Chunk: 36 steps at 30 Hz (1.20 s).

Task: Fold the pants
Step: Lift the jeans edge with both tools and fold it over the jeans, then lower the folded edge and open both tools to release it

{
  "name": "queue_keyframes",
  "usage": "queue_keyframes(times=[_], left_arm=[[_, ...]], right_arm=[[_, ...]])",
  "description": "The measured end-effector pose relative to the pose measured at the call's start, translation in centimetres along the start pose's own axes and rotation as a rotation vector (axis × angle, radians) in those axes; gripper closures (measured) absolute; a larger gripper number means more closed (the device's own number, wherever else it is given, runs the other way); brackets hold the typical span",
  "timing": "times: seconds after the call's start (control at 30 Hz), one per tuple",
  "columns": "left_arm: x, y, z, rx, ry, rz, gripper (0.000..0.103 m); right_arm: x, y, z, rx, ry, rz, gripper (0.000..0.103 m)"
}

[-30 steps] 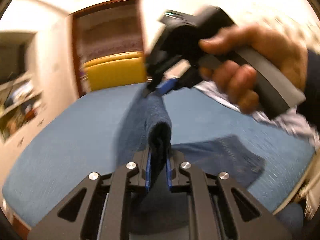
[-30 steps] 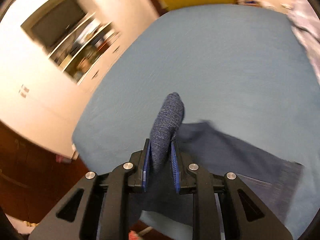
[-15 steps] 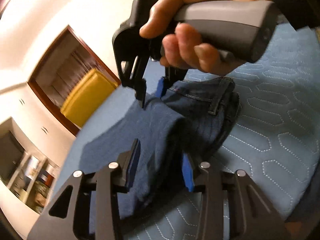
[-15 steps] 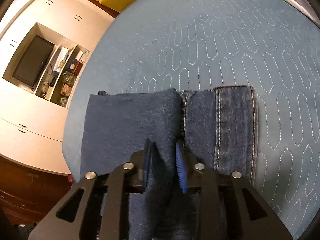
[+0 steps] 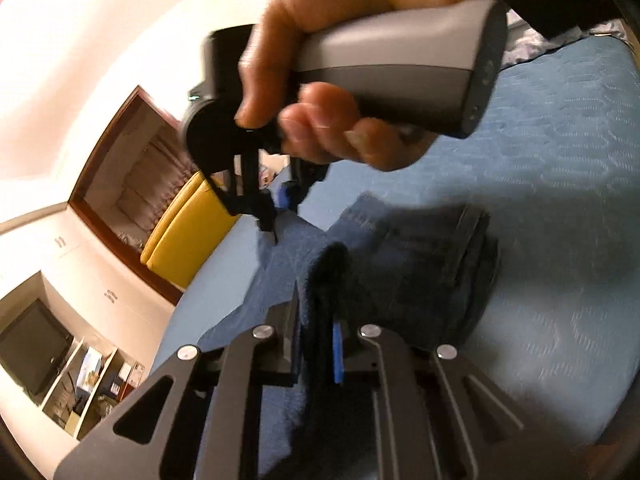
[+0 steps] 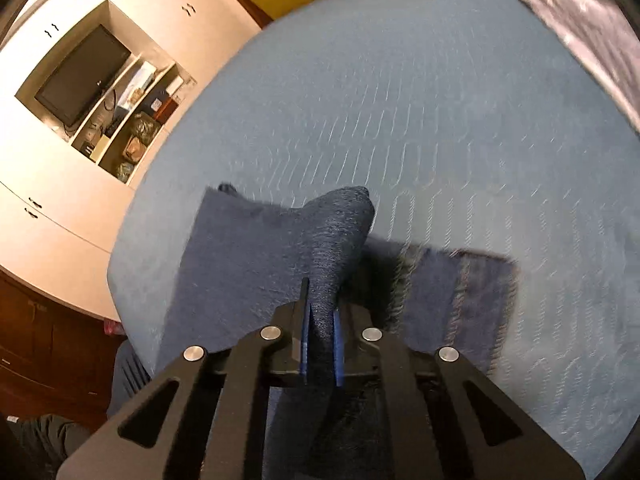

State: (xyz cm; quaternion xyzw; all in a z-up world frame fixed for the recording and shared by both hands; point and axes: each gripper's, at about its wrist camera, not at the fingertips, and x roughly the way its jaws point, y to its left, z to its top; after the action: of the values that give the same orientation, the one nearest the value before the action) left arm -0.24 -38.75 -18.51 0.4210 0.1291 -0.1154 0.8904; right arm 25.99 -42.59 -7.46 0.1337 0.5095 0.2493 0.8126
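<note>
Left hand-held gripper point(image 5: 316, 340), seen from its own camera: jaws closing, blue pads clamped on a raised fold of dark blue denim pants point(image 5: 420, 264). Just beyond the pads the fold rises to a ridge, then drops to the rest of the pants, lying folded on a blue quilted bed point(image 5: 560, 240). The waistband end, w/ seams showing, lies ahead & to the right, blurred.

Farther ahead & above: a hand point(image 5: 340, 92) wrapped around a grey handle, holding the right hand-held gripper point(image 5: 280, 208), which points down at the far edge of the same fold. Beyond it, to the left: a yellow chair point(image 5: 188, 236), a wood-framed doorway point(image 5: 136, 168), a TV point(image 5: 32, 344) over cluttered shelves.

Right hand-held gripper point(image 6: 322, 344), own camera: jaws closing, pads pinched on a hump of denim that stands up just ahead. To its left the pants lie flat; to the right, a stitched waistband section, blurred. Bare bed surface stretches beyond. Far left: TV & shelves set in white cabinets. Far right corner: rumpled pale fabric point(image 6: 580, 20).
</note>
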Motion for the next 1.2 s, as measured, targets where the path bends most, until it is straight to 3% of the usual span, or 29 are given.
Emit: queue_keyframes(times=[0.2, 0.57, 0.63, 0.7, 0.73, 0.8, 0.9, 0.97, 1.03, 1.07, 1.1, 1.13, 1.2], left_arm=[[1.3, -3.1, 1.4, 0.083, -0.018, -0.048, 0.092], [4.1, -3.5, 0.7, 0.171, 0.029, -0.066, 0.091], [3.6, -4.2, 0.9, 0.185, 0.033, -0.061, 0.089], [3.7, -3.8, 0.7, 0.171, 0.018, -0.049, 0.077], [3.6, -3.2, 0.8, 0.154, 0.013, -0.046, 0.070], [2.5, -1.5, 1.1, 0.090, -0.038, -0.055, 0.037], [-0.3, 2.2, 1.6, -0.032, -0.142, -0.106, 0.032], [-1.3, 6.8, 1.5, -0.201, -0.143, -0.169, 0.032], [-0.6, 12.3, 0.0, -0.404, -0.081, -0.220, 0.033], [0.2, 14.5, -0.9, -0.471, -0.040, -0.230, 0.033], [1.1, 16.2, -1.8, -0.498, 0.004, -0.223, 0.033], [2.5, 18.1, -2.9, -0.513, 0.075, -0.225, 0.035], [4.5, 20.3, -4.5, -0.535, 0.186, -0.316, 0.035]], right_arm=[[-1.2, -3.6, -0.7, 0.054, -0.012, -0.017, 0.095], [0.6, -7.0, -2.7, 0.086, -0.031, -0.007, 0.094], [1.0, -7.0, -3.1, 0.059, -0.051, -0.080, 0.084], [1.2, -6.6, -3.6, 0.033, -0.082, -0.145, 0.068], [1.0, -6.5, -3.8, 0.022, -0.101, -0.165, 0.065], [0.4, -6.4, -3.9, 0.028, -0.128, -0.180, 0.059], [-3.0, -6.7, -3.7, 0.093, -0.255, -0.214, 0.055], [-5.3, -6.2, -3.8, 0.118, -0.337, -0.286, 0.050], [-8.1, -4.1, -4.6, 0.081, -0.432, -0.393, 0.042], [-9.2, -2.8, -5.4, 0.055, -0.476, -0.444, 0.019], [-10.0, -1.5, -6.1, 0.031, -0.518, -0.484, 0.005], [-10.7, 0.3, -7.2, -0.008, -0.564, -0.498, 0.006], [-10.7, 2.7, -8.5, -0.040, -0.574, -0.521, 0.005]])
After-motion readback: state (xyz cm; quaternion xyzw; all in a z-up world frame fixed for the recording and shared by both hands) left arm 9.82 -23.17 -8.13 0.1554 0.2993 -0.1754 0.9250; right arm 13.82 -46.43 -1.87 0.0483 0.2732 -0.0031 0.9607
